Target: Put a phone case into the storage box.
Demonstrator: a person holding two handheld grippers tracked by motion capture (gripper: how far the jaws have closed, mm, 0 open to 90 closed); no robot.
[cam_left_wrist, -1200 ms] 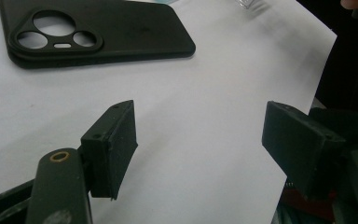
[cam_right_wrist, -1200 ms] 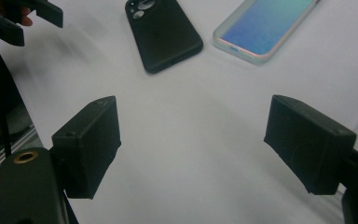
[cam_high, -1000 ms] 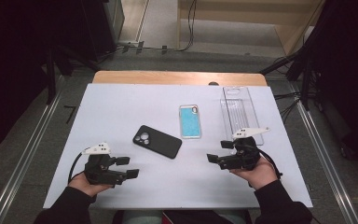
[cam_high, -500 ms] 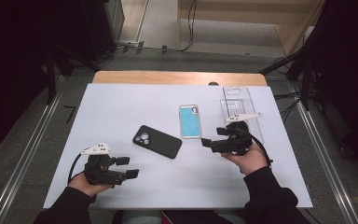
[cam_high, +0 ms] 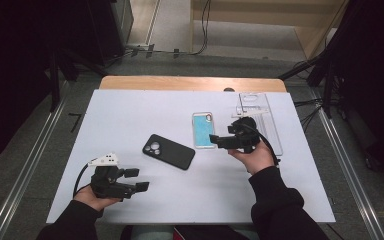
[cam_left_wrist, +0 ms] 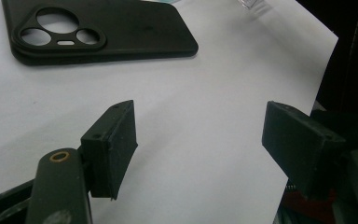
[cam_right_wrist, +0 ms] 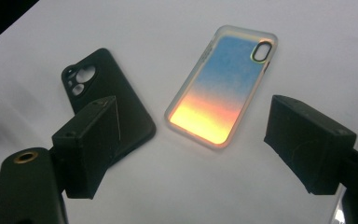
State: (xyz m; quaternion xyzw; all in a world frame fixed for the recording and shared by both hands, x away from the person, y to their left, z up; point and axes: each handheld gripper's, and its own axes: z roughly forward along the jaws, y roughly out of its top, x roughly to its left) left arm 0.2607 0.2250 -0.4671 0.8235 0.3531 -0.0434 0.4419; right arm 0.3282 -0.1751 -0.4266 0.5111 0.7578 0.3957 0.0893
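Right gripper (cam_high: pixel 215 140) hovers, jaws wide and empty, beside the iridescent blue-to-orange phone case (cam_right_wrist: pixel 221 86); left gripper (cam_high: pixel 142 180) rests wide open near the matte black phone case (cam_high: pixel 168 151)

Dark, perhaps black, sleeves (cam_high: pixel 280 200); 2 black grippers with trailing cables.
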